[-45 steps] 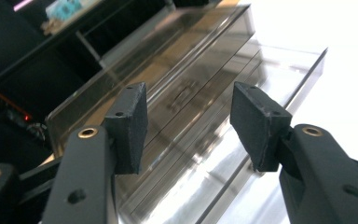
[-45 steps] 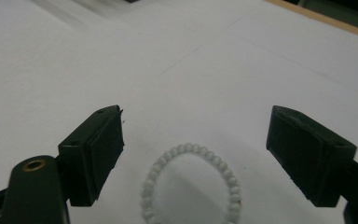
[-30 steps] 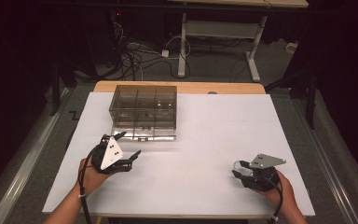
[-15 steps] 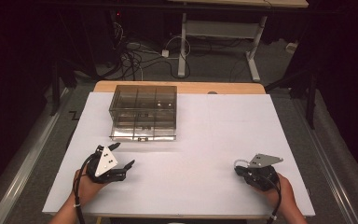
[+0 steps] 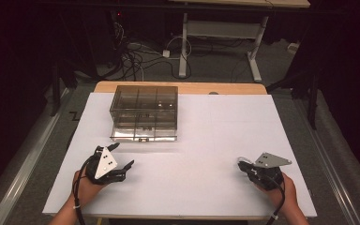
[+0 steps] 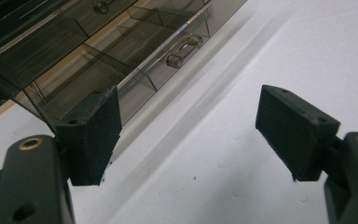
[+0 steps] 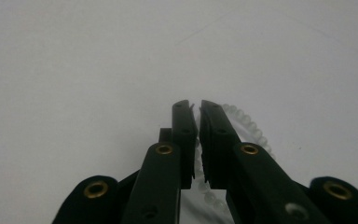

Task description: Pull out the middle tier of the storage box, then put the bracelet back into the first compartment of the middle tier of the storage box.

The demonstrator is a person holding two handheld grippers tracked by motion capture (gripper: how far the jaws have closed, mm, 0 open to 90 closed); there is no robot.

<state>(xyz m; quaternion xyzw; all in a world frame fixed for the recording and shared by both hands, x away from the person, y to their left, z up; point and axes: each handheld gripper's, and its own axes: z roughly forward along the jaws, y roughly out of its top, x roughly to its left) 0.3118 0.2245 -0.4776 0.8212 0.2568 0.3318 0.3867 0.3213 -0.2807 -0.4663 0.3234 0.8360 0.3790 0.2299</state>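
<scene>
A smoky clear drawer box [image 5: 144, 112] stands on the white table [image 5: 215, 126], left of centre at the back. Its lowest drawer looks pulled out a little, and the left gripper view shows the box [image 6: 98, 51] with a small handle [image 6: 184, 49]. My left gripper [image 5: 123, 155] [image 6: 191, 130] rests near the front left, jaws wide open and empty, pointing at the box from a short way off. My right gripper [image 5: 242, 165] [image 7: 195, 105] sits at the front right, shut on a string of pale beads [image 7: 247, 120] [image 5: 242, 161] that loops out beside its jaws.
A wooden table edge [image 5: 178, 87] shows behind the white sheet. Beyond it are cables [image 5: 136, 56] on the floor and a desk frame [image 5: 220, 33]. A metal rail [image 5: 23, 168] runs along the left side.
My left gripper has drawn back from the box toward the near edge, still open. The right gripper has hardly moved and keeps its hold on the beads.
</scene>
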